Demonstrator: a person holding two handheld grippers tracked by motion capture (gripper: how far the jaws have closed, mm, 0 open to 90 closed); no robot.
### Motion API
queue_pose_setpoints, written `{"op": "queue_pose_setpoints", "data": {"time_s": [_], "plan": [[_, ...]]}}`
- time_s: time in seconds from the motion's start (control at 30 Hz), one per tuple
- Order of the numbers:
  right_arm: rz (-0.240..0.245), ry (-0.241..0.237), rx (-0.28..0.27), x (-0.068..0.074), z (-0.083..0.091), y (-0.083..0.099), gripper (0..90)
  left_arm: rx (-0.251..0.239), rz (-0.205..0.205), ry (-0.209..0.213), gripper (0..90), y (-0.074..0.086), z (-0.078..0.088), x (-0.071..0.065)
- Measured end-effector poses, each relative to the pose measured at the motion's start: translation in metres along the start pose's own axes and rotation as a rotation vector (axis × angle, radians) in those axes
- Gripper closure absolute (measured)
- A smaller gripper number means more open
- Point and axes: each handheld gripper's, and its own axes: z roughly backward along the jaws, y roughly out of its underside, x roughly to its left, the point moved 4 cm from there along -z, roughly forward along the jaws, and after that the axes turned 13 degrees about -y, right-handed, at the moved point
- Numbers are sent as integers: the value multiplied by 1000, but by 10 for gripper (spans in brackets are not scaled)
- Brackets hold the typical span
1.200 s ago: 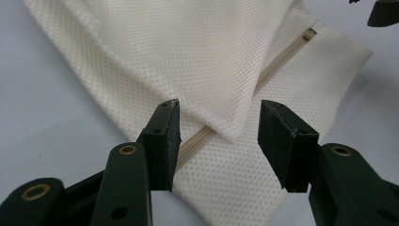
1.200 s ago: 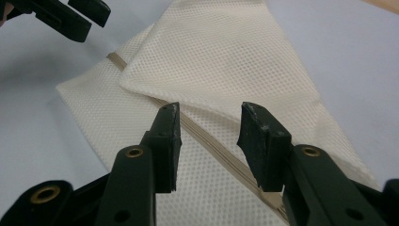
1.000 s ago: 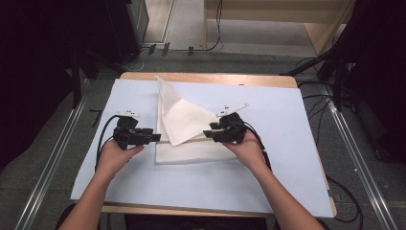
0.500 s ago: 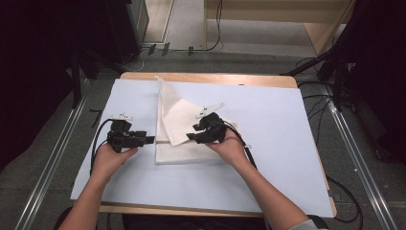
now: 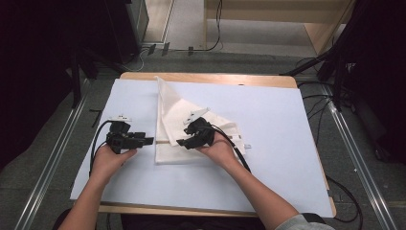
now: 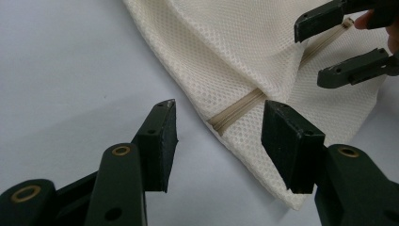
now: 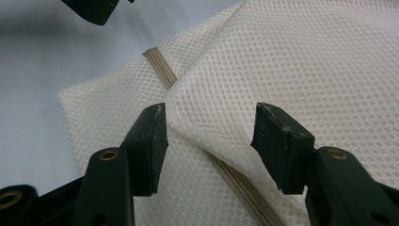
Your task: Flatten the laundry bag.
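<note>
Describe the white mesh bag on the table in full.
The mesh bag is cream-white netting with a fine honeycomb weave and a beige zipper running across it. It lies mostly flat on the pale blue table cover, with one corner folded over the zipper and a point reaching toward the far edge. The right tool hovers over it, jaws open; the left tool stands just beside its edge.

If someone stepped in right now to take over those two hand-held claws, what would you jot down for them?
Left gripper: open, holding nothing, on the table sheet just left of the mesh bag, jaws pointing at the zipper end.
Right gripper: jaws have just been opening; open above the bag, a folded flap between them, not pinched.
Bag: mid-table, partly folded, one corner reaching the far edge.
Done: flap laid across the zipper.
Left: probably more folding and squaring up.
</note>
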Motion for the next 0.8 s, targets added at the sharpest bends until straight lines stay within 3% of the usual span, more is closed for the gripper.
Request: {"op": "queue_pose_setpoints", "data": {"time_s": [0.27, 0.47, 0.63, 0.8], "plan": [[10, -3, 31, -3, -14, 4, 461, 24, -1, -6, 454, 2, -10, 0], [15, 23, 54, -5, -21, 6, 506, 24, -8, 1, 451, 2, -12, -4], [38, 53, 53, -6, -22, 8, 599, 31, -10, 5, 450, 3, -14, -5], [8, 52, 40, -8, -20, 8, 682, 39, -23, 10, 450, 4, -17, -8]]}}
